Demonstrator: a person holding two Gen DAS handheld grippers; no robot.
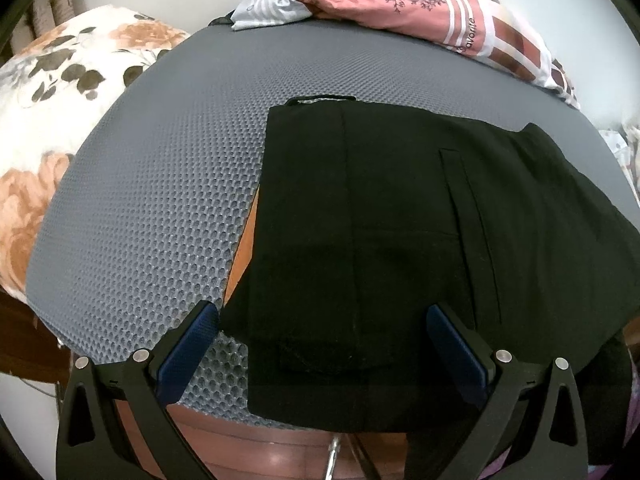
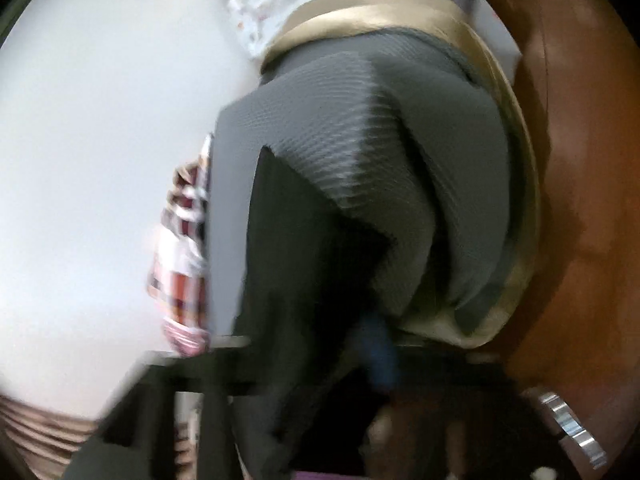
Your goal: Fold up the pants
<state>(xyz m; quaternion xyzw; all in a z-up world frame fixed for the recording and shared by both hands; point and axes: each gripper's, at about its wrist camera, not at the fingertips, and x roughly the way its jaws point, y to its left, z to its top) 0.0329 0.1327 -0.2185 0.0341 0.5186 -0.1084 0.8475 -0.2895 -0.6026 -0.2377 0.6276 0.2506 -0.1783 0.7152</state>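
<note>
Lying folded: pants (image 1: 400, 240), seemingly pinched.

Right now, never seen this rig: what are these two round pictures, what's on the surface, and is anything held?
No robot here: a person holds a two-finger gripper in each hand, and a fisheye camera on each looks along its fingers. The sharp picture is from the left gripper: it is open, holding nothing, above black pants lying partly folded on a grey mat. Pink-and-white cloth lies at the far edge, with a floral pillow beside the mat. The blurred picture is from the right gripper: black cloth runs up from its blue pad, probably a pinched edge of the pants, but blur hides the jaws.
</note>
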